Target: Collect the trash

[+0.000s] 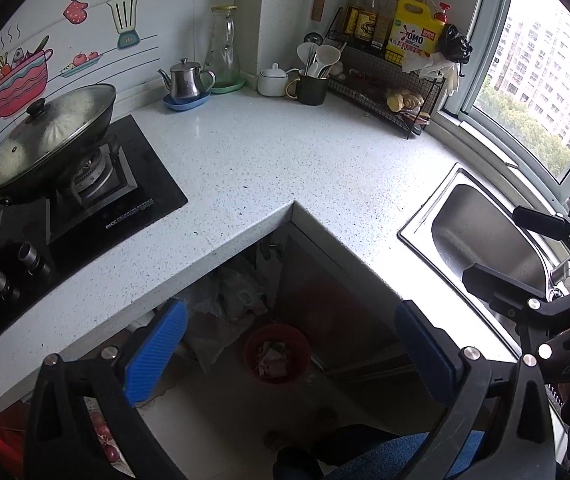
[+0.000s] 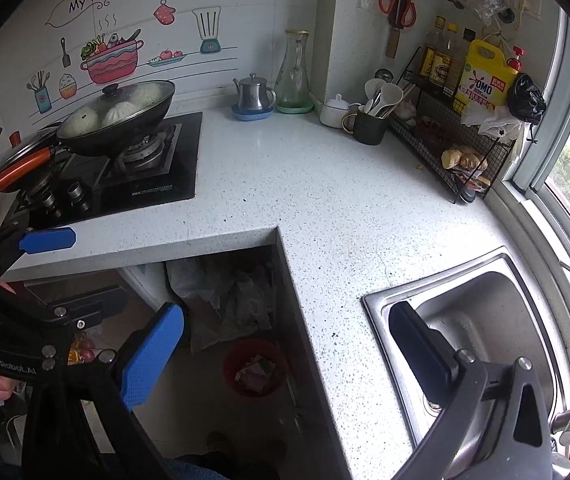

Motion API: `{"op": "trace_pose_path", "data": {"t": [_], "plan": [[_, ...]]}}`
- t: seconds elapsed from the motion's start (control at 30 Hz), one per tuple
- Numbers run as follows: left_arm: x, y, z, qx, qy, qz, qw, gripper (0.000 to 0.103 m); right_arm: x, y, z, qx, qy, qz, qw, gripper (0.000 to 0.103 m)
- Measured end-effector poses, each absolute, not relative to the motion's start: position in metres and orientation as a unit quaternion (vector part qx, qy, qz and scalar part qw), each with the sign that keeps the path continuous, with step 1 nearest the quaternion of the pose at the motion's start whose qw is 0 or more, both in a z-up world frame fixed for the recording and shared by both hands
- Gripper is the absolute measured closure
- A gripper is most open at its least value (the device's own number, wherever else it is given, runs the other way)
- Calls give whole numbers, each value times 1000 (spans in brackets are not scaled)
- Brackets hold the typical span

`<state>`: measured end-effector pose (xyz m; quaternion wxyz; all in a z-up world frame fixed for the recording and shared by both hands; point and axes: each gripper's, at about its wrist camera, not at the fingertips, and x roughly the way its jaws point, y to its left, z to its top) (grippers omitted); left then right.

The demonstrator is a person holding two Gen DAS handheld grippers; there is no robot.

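Note:
A red trash bin [image 1: 277, 354] stands on the floor in the nook under the counter corner, with paper scraps inside; the right wrist view shows this bin [image 2: 255, 372] too. My left gripper [image 1: 291, 354] hangs open high above it, nothing between its blue pads. My right gripper [image 2: 287, 354] is also open and empty, spanning the counter's edge, with one finger over the sink [image 2: 485, 320]. In the left wrist view the right gripper [image 1: 521, 258] shows at the right, over the sink. Crumpled plastic bags [image 1: 229, 296] lie behind the bin.
A speckled white L-shaped counter [image 1: 285, 152] carries a lidded wok [image 1: 53, 140] on the hob, a steel teapot [image 1: 185, 80], a glass jug [image 1: 223, 48], a utensil mug [image 1: 313, 84] and a wire rack [image 1: 385, 80] with bottles. A window [image 1: 545, 80] lies right. A person's shoes [image 1: 297, 440] stand below.

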<state>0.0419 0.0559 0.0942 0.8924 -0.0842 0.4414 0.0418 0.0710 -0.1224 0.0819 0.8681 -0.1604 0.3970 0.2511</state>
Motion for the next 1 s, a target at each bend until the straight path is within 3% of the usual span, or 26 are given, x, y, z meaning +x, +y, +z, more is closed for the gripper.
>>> {"op": "trace_pose_path", "data": {"t": [1.0], "plan": [[21, 42, 92, -82, 442, 34, 893, 0, 55, -132, 76, -156, 403, 247, 867, 0]]}}
